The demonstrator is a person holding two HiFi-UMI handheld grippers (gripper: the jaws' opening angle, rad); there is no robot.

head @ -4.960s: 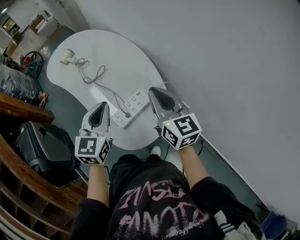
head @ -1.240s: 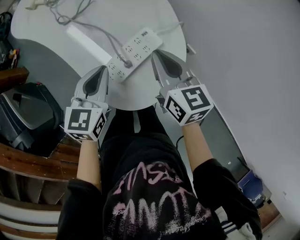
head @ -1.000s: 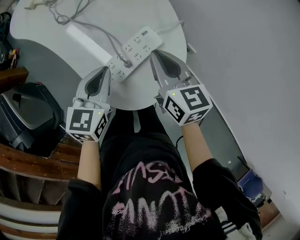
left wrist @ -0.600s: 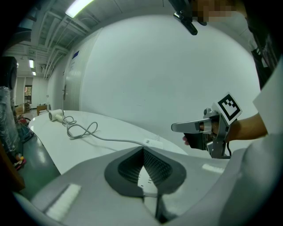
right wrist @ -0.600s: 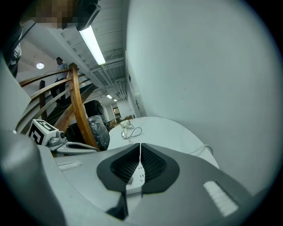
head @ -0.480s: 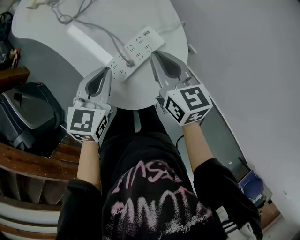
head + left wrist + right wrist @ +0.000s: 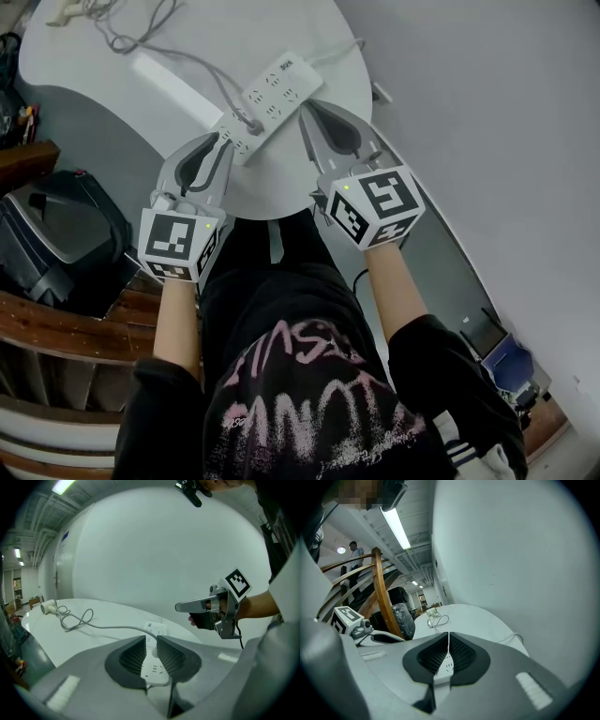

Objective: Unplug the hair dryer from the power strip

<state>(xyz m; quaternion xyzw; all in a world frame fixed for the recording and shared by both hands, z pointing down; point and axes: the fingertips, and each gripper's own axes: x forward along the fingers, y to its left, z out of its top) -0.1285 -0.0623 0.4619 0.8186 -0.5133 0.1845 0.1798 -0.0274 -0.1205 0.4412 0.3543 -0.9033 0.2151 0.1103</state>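
Clearly we are lined up on the plug but have no hold of it yet. Our left gripper [image 7: 222, 140] hangs just short of the white plug [image 7: 251, 121], its ribbed dark pads a narrow gap apart with nothing pressed between them; in the left gripper view the plug shows through that gap, which we judge is why the gripper is angled down and in. Our right gripper [image 7: 305, 106] has its tips closed together and empty, and sits at the near edge of the power strip [image 7: 277, 85], probably placed there to pin the strip down when the plug comes out; we cannot tell whether it touches. The strip is a flat white plastic bar with rows of sockets, lying slantwise on the smooth, rounded white table [image 7: 314, 37]. From the plug a thin grey cord [image 7: 112, 626] runs away in loose loops to the small pale hair dryer [image 7: 48, 606], which lies on its side at the far end, well apart from both grippers.
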